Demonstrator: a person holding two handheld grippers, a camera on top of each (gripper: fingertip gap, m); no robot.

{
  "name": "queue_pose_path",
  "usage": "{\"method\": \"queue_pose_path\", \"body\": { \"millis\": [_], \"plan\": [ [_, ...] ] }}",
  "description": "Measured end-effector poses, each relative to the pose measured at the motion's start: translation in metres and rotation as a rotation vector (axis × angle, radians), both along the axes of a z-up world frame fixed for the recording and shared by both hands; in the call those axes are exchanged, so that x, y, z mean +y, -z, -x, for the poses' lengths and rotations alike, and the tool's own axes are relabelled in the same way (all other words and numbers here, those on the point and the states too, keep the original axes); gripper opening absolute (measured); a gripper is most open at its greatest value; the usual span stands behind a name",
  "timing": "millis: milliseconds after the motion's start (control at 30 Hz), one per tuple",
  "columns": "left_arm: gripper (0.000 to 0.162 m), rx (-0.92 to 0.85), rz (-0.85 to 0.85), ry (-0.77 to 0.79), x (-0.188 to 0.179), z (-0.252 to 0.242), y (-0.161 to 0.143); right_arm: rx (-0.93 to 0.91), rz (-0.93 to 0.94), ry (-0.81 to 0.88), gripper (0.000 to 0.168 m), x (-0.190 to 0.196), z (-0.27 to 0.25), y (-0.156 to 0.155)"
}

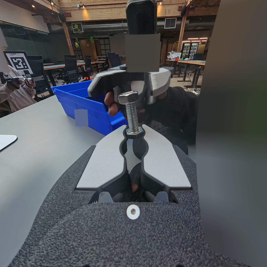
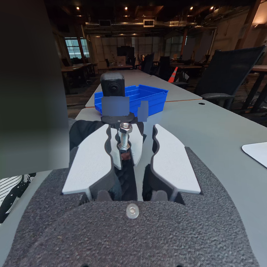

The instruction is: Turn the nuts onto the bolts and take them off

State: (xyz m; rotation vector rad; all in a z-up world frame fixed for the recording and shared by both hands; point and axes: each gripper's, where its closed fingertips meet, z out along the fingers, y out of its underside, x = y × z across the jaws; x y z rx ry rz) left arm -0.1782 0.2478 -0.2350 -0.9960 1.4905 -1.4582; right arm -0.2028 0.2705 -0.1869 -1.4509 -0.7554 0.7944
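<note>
Left gripper (image 1: pixel 134 130): fingers clamped on the nut (image 1: pixel 134 132) at the thread's low end. Bolt (image 1: pixel 131 115) stands up from it, head toward the right gripper (image 2: pixel 132 127). Its fingers are apart, flanking the head without touching. The nut sits at the very tip: barely on, or nearly off. Bin (image 2: pixel 151 99) behind on the desk (image 2: pixel 209 130).

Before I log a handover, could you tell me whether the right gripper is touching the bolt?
Apart. The right wrist view shows the right gripper open, clear gaps either side of the bolt.
</note>
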Motion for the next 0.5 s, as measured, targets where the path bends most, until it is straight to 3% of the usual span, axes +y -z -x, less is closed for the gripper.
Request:
{"method": "queue_pose_path", "body": {
  "millis": [100,233,500],
  "plan": [
    [0.015,0.001,-0.002,0.002,0.0,0.0,0.0,-0.144,0.105,-0.04,0.056,-0.004,-0.001,0.0],
    [0.015,0.005,-0.009,0.005,-0.001,0.0,0.001,-0.478,0.232,-0.1,0.058,-0.009,-0.005,0.005],
    [0.015,0.008,-0.012,0.008,-0.002,0.0,0.001,-0.922,0.333,-0.32,0.041,-0.014,0.007,0.005]
  ]
}}
